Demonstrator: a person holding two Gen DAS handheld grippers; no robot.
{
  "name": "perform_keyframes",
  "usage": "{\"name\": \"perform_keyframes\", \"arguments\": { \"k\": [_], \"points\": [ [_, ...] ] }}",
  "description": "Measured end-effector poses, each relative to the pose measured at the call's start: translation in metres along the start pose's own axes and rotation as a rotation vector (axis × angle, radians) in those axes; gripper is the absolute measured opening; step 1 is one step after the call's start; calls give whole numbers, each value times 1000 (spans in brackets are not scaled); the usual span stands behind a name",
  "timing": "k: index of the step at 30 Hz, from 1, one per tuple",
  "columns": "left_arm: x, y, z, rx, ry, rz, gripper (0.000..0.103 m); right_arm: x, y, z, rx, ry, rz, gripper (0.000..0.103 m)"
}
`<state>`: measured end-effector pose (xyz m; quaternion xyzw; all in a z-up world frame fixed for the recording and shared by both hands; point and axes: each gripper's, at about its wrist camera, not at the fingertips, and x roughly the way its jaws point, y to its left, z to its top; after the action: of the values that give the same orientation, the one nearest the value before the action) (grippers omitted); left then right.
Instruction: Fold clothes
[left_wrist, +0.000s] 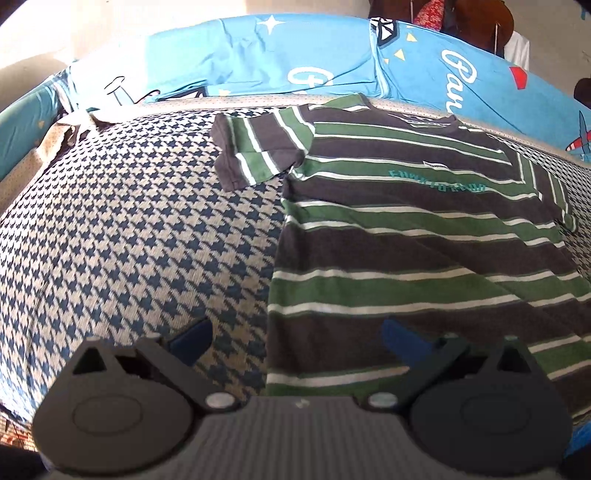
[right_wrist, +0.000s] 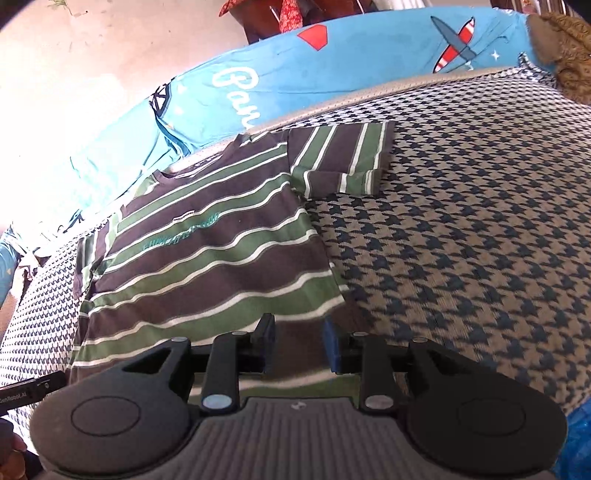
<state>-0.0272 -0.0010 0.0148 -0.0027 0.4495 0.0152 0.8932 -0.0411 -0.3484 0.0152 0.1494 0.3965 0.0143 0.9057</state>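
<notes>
Houndstooth bedcover under us, striped T-shirt spread flat; our left gripper gapes wide, empty; right gripper partly open, gripping nothing.

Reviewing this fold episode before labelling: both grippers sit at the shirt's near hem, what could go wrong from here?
1. The left gripper is open wide across the edge of the striped T-shirt; it may also pinch the houndstooth cover.
2. The right gripper is open at the hem corner; a shallow bite could slip.
3. One sleeve looks doubled over, so folding may trap creases.
</notes>
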Motion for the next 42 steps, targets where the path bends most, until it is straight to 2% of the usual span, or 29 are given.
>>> {"name": "perform_keyframes", "arguments": {
  "k": [10,22,26,39,42],
  "points": [
    [15,-14,26,103,-26,-4,103,30,-8,37,16,1,13,35],
    [41,-9,52,66,7,-56,103,68,-28,81,89,-40,-19,37],
    [50,-16,59,75,8,-65,103,78,-34,93,126,-60,-33,42],
    [74,-41,80,99,17,-99,103,106,-52,122,196,-88,-86,44],
    [78,-45,84,97,19,-106,103,112,-54,126,207,-94,-100,47]
  ]
}}
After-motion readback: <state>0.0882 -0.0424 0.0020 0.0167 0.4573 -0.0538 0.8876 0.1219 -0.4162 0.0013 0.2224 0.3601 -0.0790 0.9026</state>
